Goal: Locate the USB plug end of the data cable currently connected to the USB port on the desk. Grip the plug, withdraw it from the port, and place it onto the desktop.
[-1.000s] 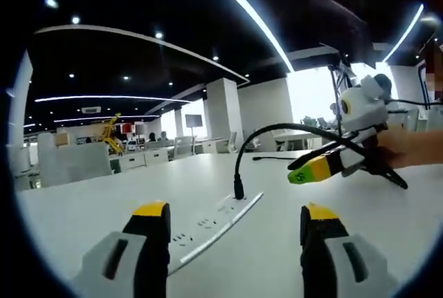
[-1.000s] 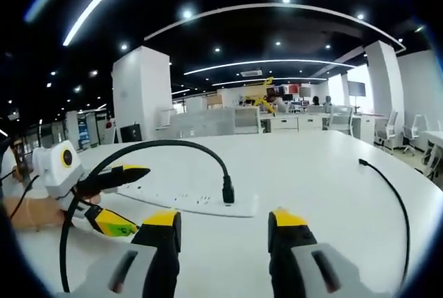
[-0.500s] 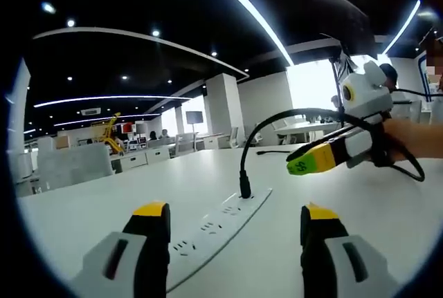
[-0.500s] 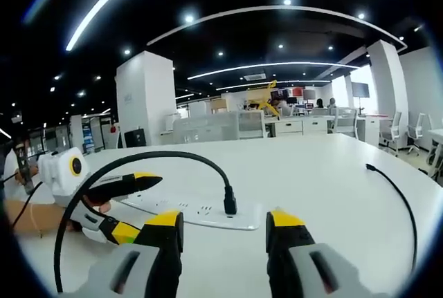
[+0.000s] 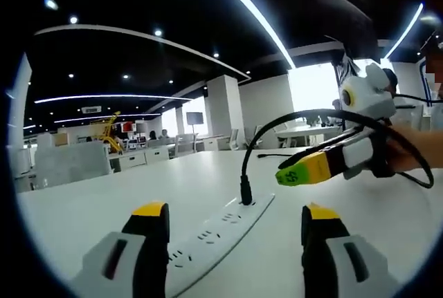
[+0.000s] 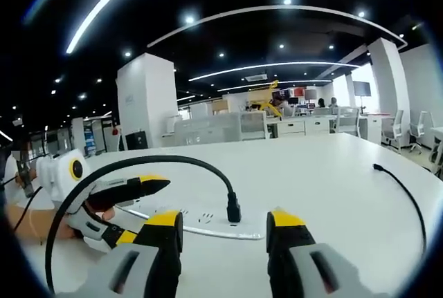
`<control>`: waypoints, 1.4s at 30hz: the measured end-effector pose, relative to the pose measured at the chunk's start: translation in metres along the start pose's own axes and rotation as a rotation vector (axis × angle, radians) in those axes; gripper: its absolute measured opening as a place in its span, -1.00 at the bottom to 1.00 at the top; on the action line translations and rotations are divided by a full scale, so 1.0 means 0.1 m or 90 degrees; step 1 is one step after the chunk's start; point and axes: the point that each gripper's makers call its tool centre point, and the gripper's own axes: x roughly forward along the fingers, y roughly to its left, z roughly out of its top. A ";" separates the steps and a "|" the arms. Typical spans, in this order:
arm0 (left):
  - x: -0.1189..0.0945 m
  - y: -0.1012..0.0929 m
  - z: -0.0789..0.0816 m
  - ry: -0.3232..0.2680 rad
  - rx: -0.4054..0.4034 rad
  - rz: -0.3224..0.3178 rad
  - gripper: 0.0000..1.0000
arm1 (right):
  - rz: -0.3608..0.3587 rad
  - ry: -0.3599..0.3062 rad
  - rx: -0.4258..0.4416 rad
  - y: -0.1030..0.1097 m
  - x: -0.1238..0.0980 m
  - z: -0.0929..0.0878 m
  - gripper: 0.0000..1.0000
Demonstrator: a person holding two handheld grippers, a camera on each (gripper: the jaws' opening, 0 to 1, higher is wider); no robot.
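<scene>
Both claws closed in on plug, jaws wide, empty; plug still seated in strip; grip next.

1. A power strip lies flat on the desk.
2. The plug stands upright in the power strip's far end.
3. The cable arches up from the plug, over the power strip.
4. A second cable lies on the desk, well apart from the power strip.
</scene>
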 end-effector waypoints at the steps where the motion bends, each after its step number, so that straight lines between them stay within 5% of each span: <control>1: 0.00 0.01 0.01 -0.002 -0.001 0.000 0.56 | -0.001 -0.001 -0.004 0.00 0.02 0.01 -0.01; 42: 0.35 -0.01 -0.01 0.011 0.005 -0.028 0.55 | -0.010 0.005 0.013 -0.12 0.36 0.07 -0.09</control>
